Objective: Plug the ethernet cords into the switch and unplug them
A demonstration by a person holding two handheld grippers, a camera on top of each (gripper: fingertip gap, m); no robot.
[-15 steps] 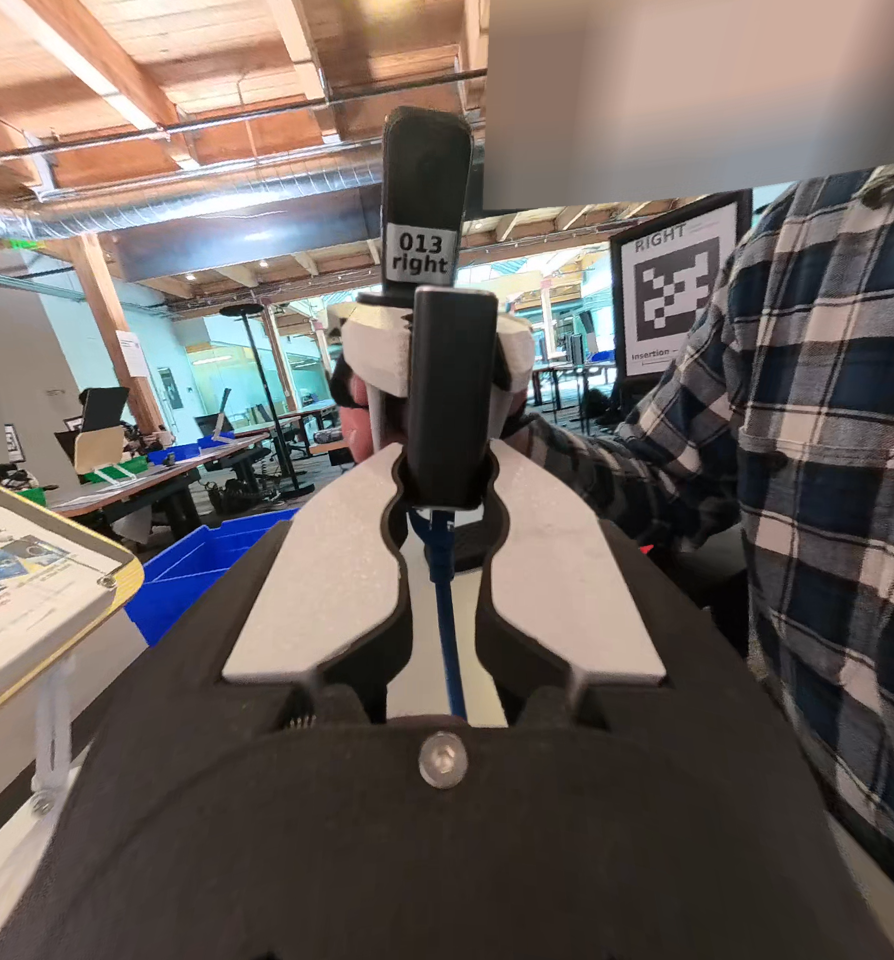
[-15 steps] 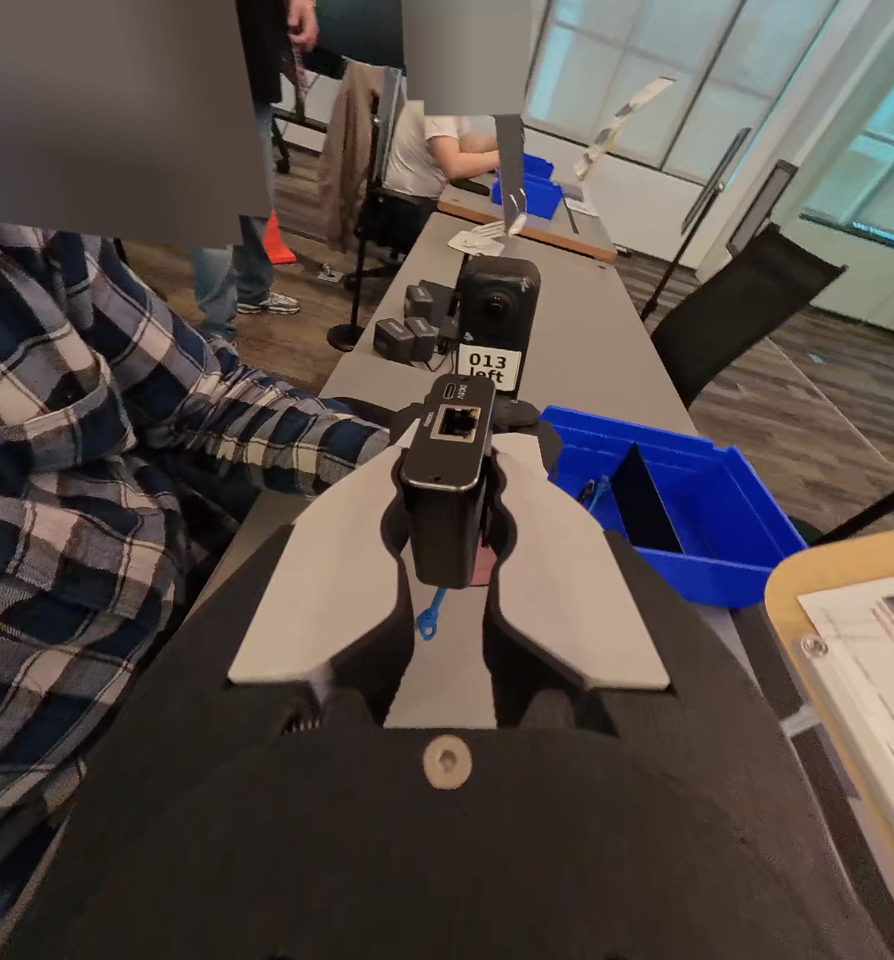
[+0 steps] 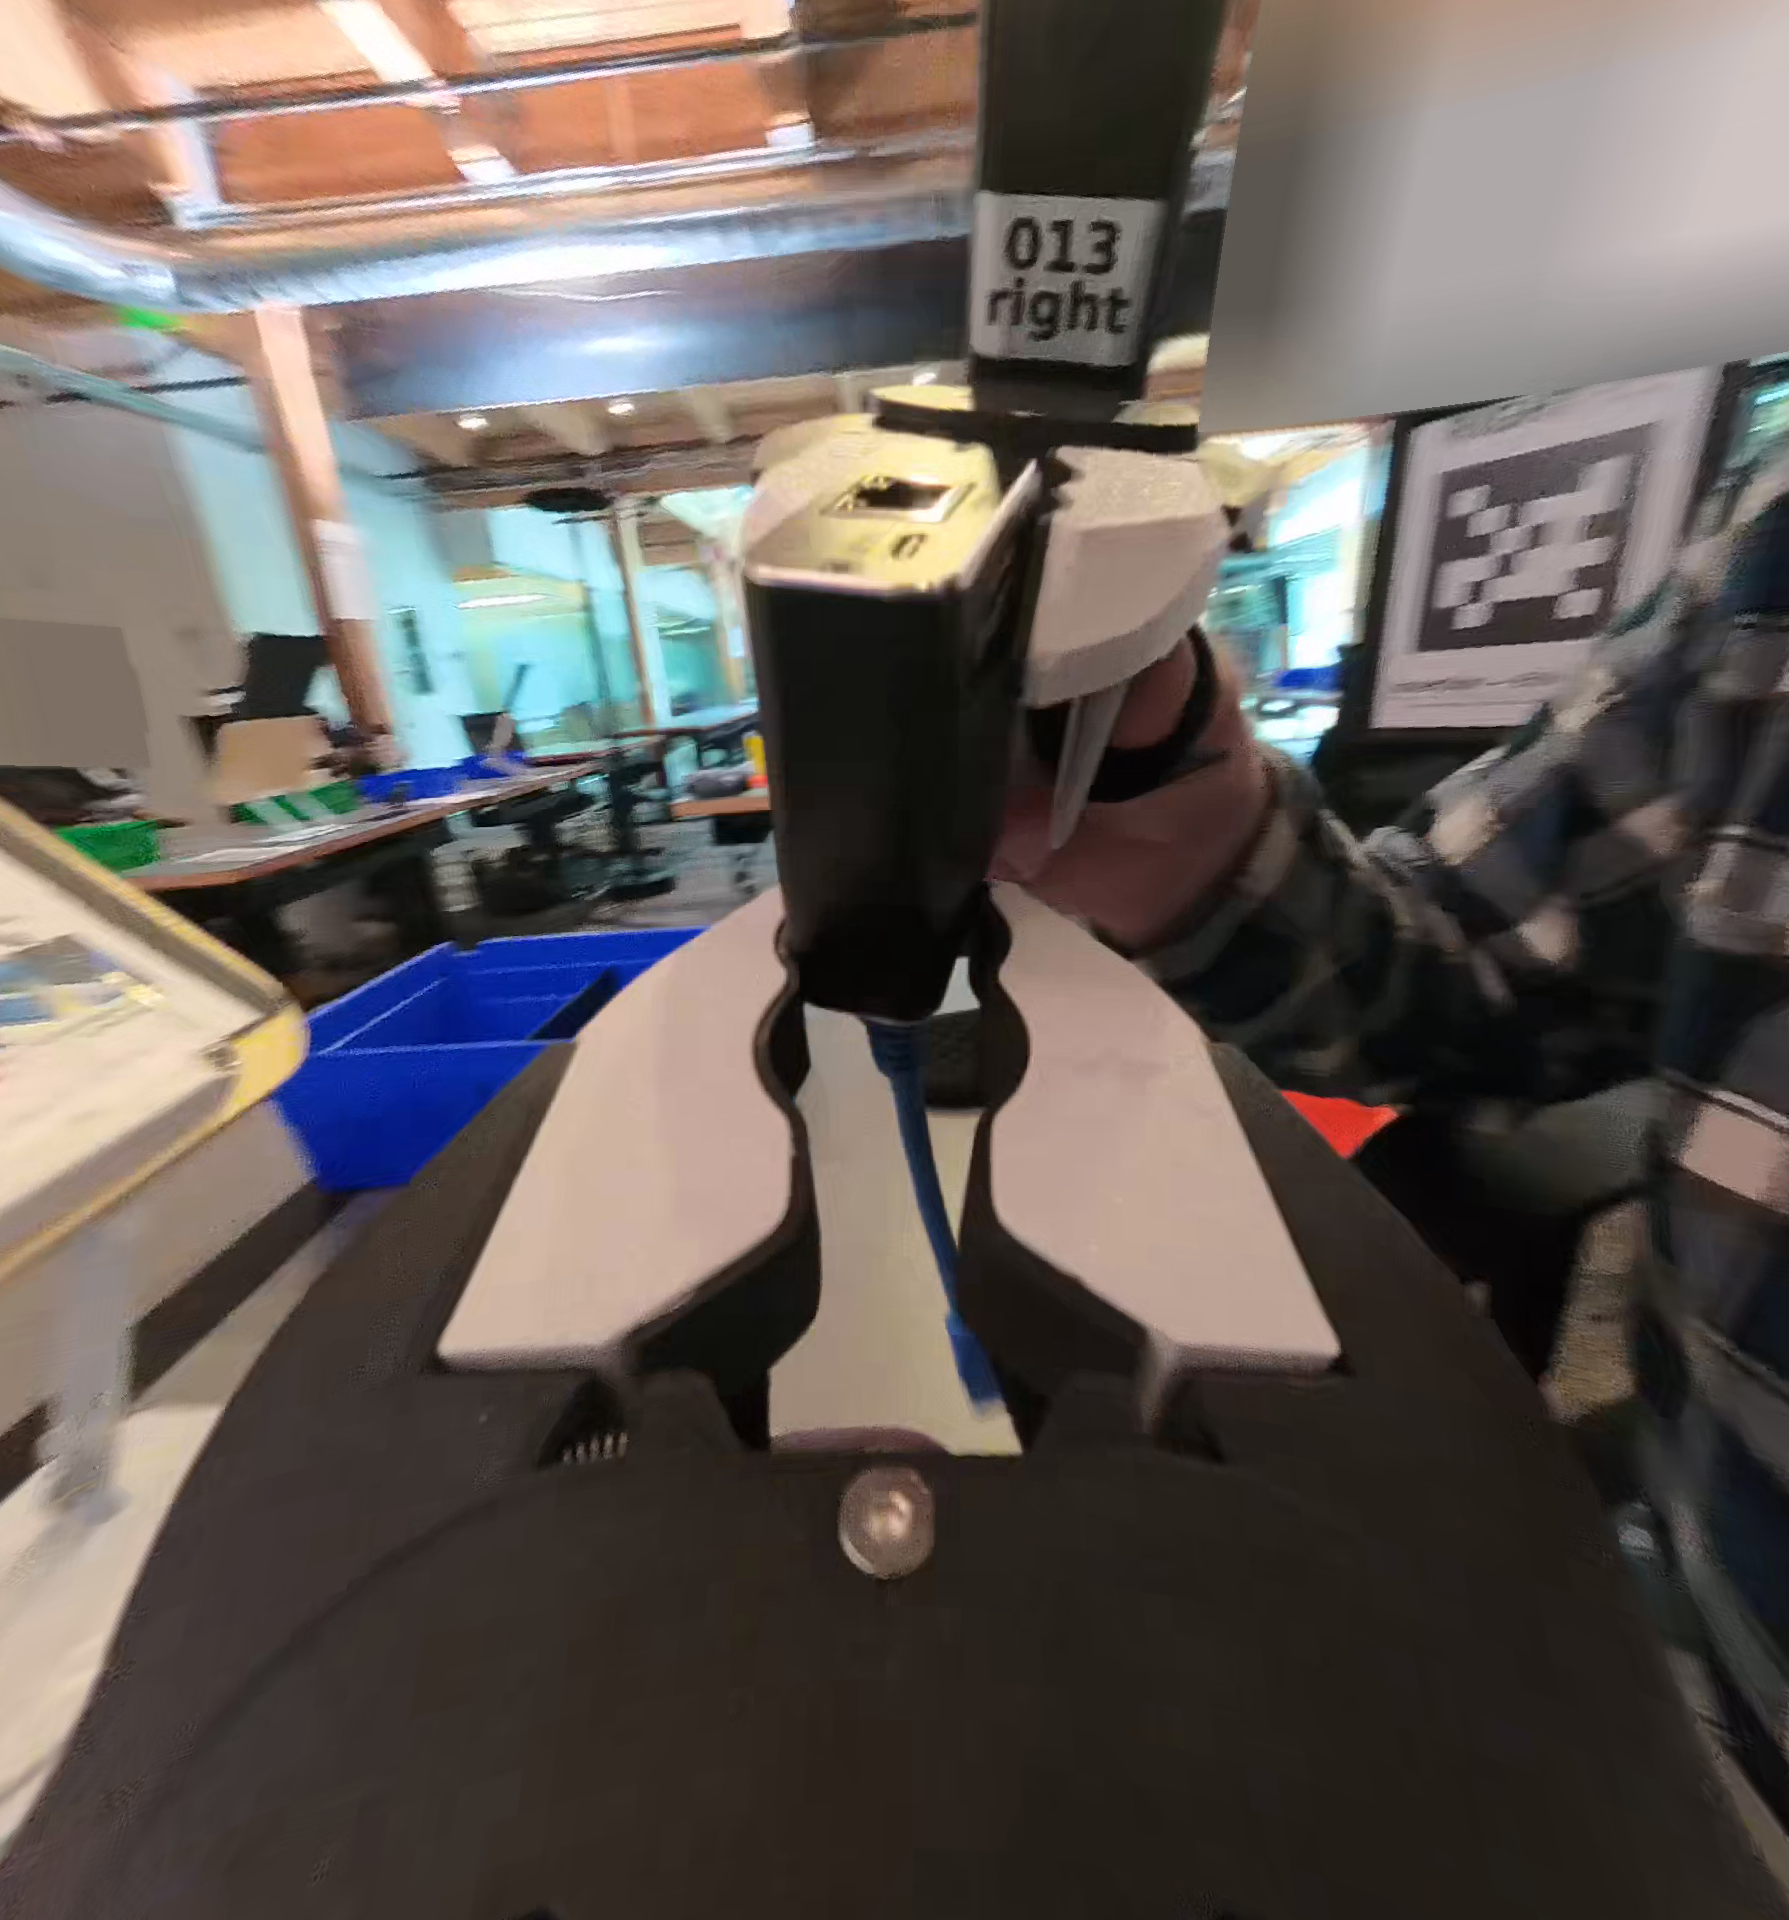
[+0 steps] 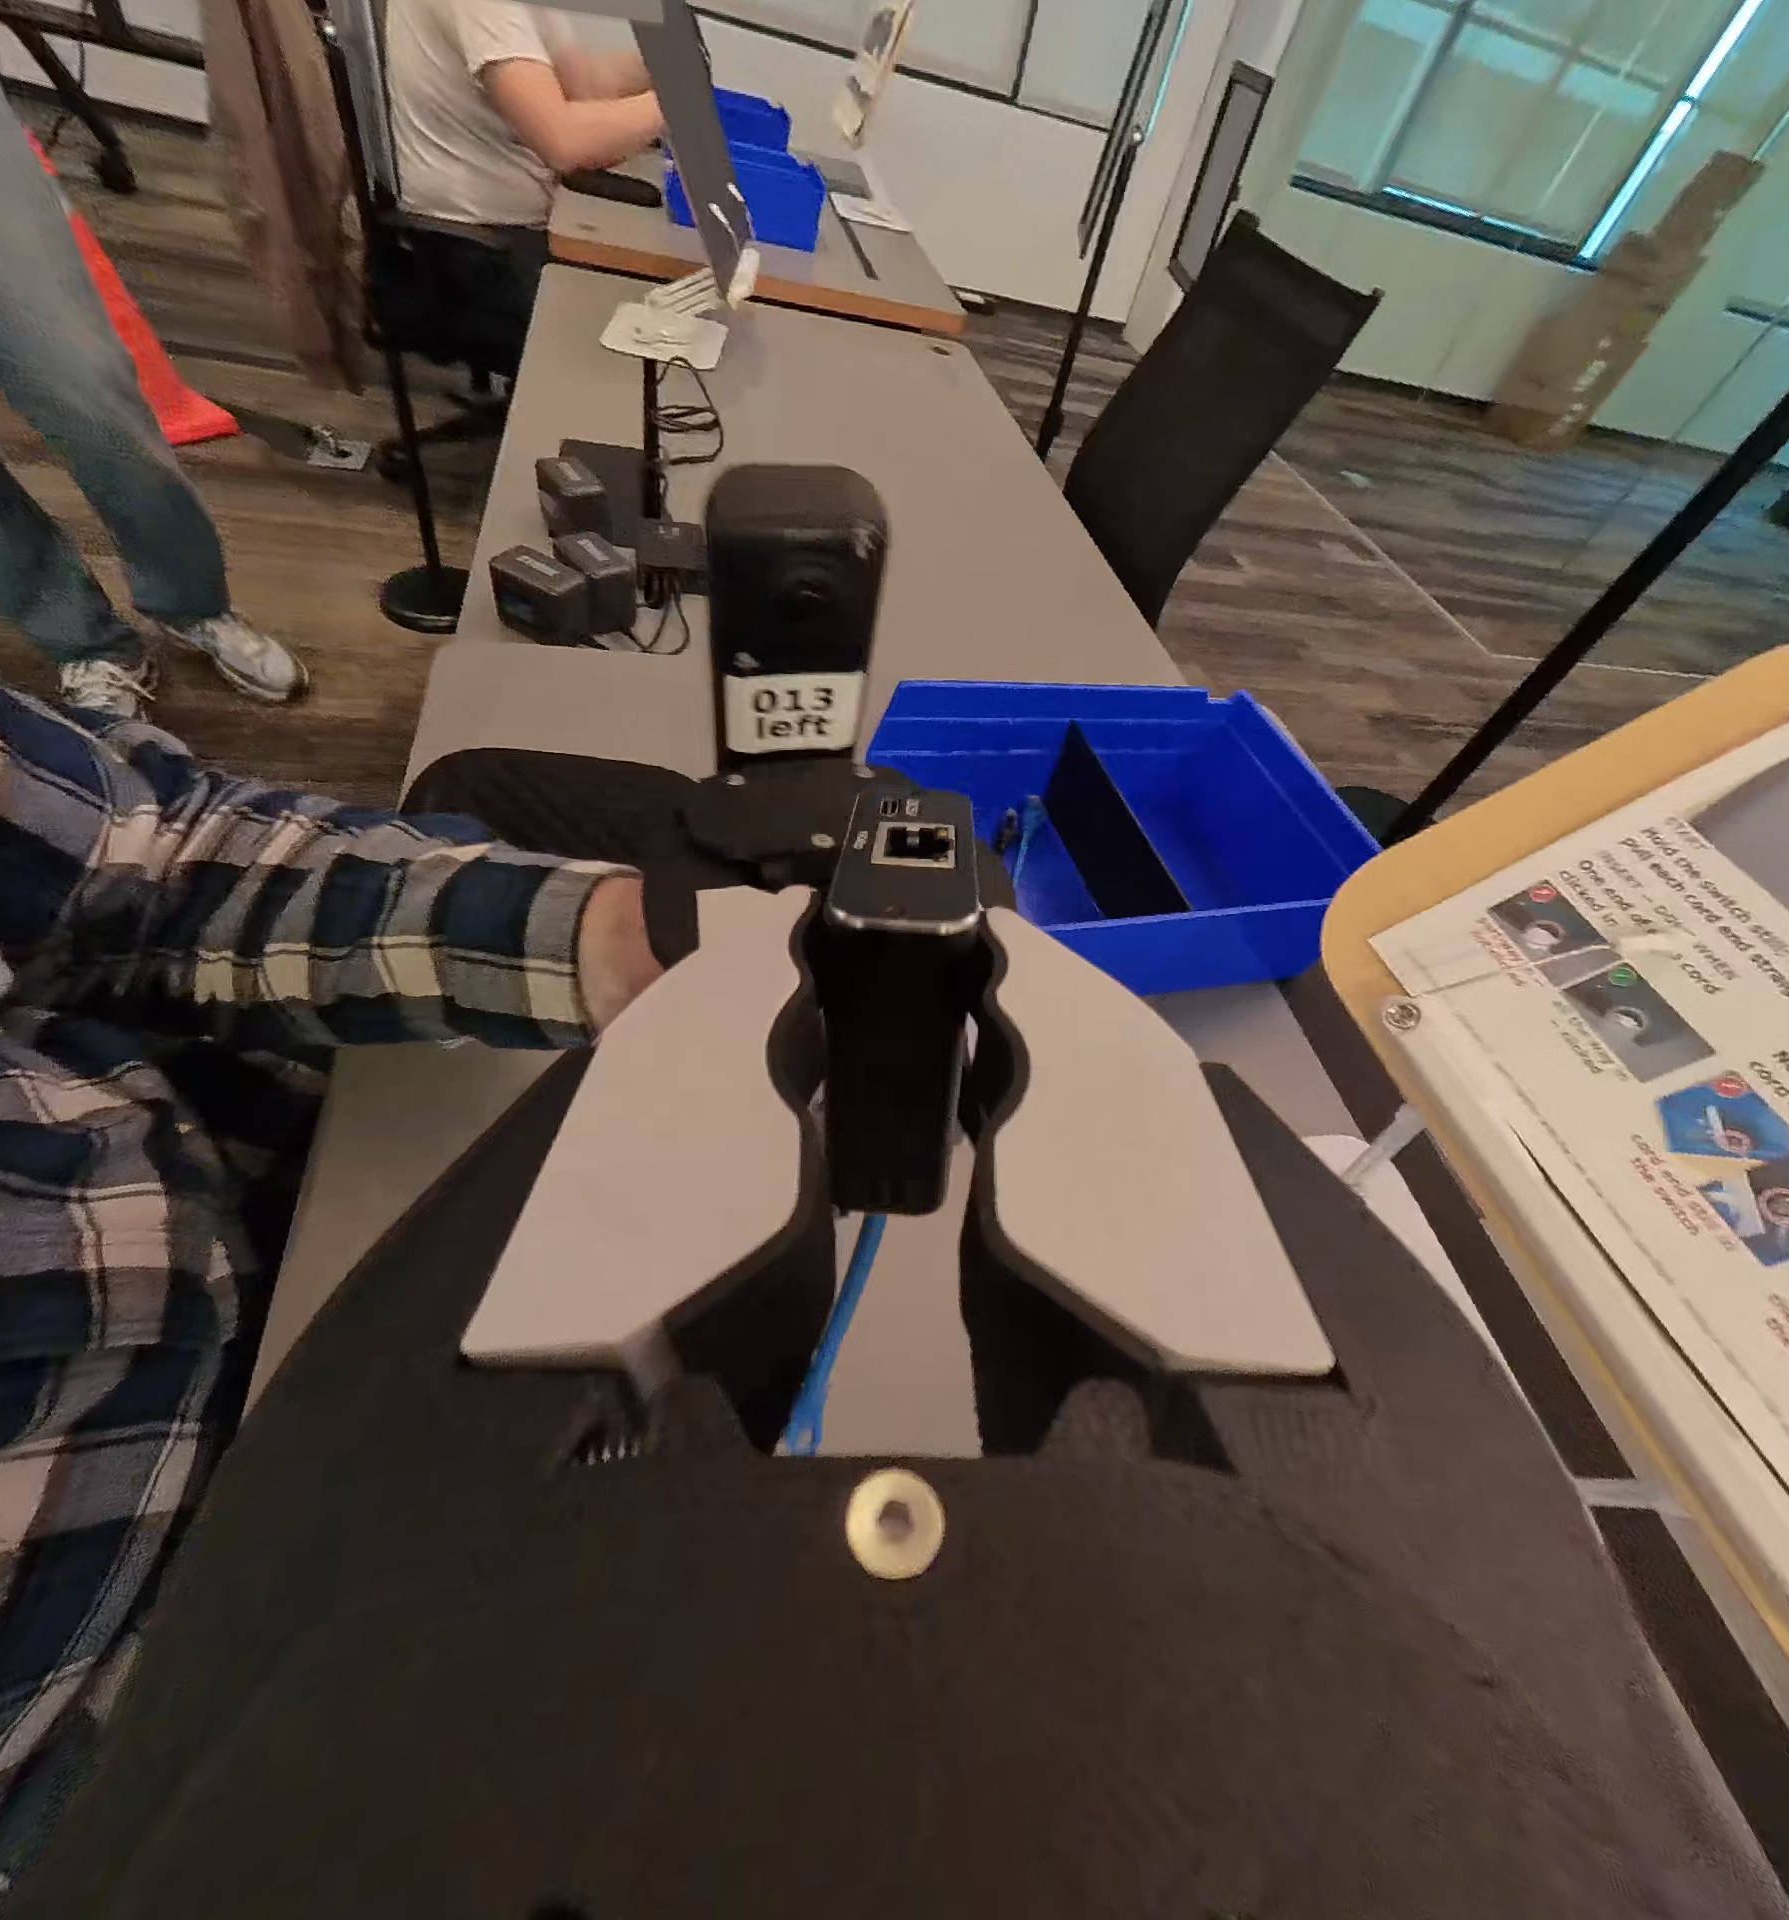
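Your right hand-held gripper (image 4: pixel 895 997) clamped the black switch (image 4: pixel 895 1039) lengthwise, empty port facing forward; your left hand-held gripper (image 3: pixel 885 956) gripped its opposite end, blue cord (image 3: pixel 921 1164) trailing.

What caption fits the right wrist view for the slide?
Right gripper clamps the black switch, empty port forward, blue cord hanging beneath.

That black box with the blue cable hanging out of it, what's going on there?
A person in a plaid shirt is working two handheld grippers above a grey table. The right gripper clamps the black switch between its fingers. The switch's lower end sits between the left gripper fingertips; whether they press on it is unclear. A blue ethernet cord hangs from the lower end, while the port on the upper end is empty.
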